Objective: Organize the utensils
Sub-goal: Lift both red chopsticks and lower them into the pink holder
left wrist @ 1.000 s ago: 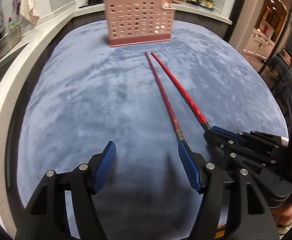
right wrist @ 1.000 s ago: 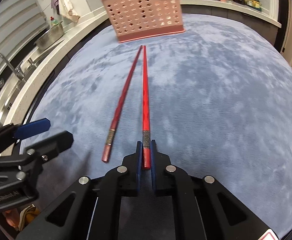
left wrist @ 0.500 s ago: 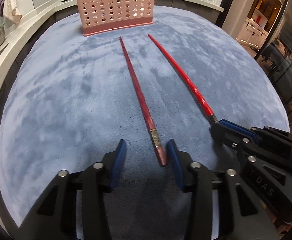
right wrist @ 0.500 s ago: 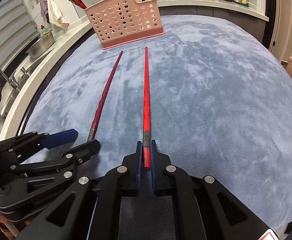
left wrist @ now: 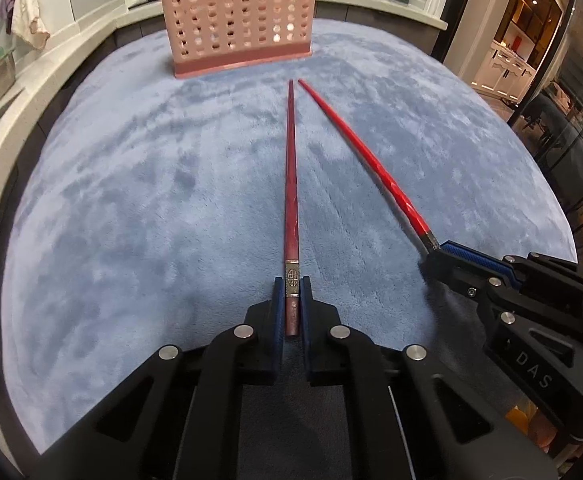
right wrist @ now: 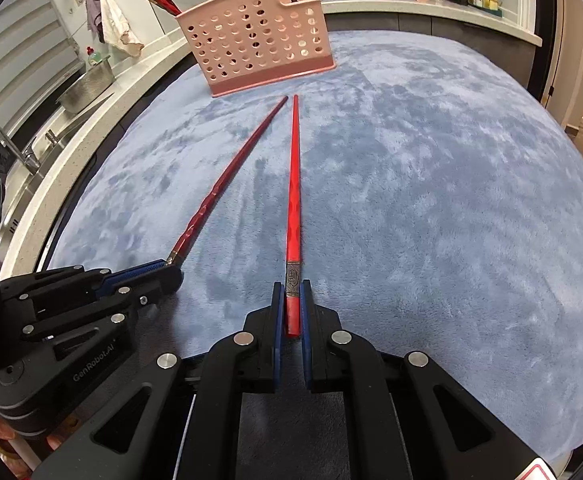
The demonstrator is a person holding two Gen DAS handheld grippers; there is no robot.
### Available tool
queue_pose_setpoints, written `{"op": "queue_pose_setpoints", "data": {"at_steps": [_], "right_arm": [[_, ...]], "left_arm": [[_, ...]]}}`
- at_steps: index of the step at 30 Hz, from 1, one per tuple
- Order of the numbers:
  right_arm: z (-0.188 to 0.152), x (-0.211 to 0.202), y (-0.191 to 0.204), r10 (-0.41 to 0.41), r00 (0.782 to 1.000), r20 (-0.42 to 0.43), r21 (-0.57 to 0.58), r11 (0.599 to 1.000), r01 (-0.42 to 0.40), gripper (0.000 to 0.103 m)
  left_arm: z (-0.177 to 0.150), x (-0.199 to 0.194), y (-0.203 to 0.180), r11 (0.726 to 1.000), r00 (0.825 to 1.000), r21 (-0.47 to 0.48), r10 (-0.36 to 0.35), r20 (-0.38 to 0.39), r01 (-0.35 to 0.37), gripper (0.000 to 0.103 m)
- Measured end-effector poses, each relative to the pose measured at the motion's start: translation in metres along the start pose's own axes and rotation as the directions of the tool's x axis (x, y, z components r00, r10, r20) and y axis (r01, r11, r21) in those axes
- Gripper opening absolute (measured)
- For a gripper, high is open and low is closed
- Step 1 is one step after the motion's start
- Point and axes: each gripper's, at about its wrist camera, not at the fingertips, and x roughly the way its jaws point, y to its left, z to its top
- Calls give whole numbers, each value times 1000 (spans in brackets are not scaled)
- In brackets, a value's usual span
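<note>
Left gripper (left wrist: 292, 300) jaws just closed, pinching dark red chopstick (left wrist: 291, 184). Right gripper (right wrist: 292, 300) pinching bright red chopstick (right wrist: 294, 184). Pink basket (right wrist: 257, 38) ahead; tips seemingly short of it.

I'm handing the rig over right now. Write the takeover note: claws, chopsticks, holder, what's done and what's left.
Left claw: just closed on the darker red chopstick at its banded end.
Right claw: shut on the brighter red chopstick, same end.
Both sticks lie on the blue cloth, tips toward the pink holder.
Done: both grasped.
Left: lift and drop them into the holder, which already has chopsticks.
</note>
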Motion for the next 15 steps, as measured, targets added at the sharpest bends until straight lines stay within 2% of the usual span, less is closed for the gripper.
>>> {"op": "queue_pose_setpoints", "data": {"at_steps": [7,15], "right_arm": [[15,-32,7,-10,997,81,-35,999,13,7],[52,-76,10,9,980,199,-40,999,-1,7]], "left_arm": [[15,-41,7,999,993,-19,31,111,-29,7],[44,-91,22,998,968,-62,47,246,-33,7]]}}
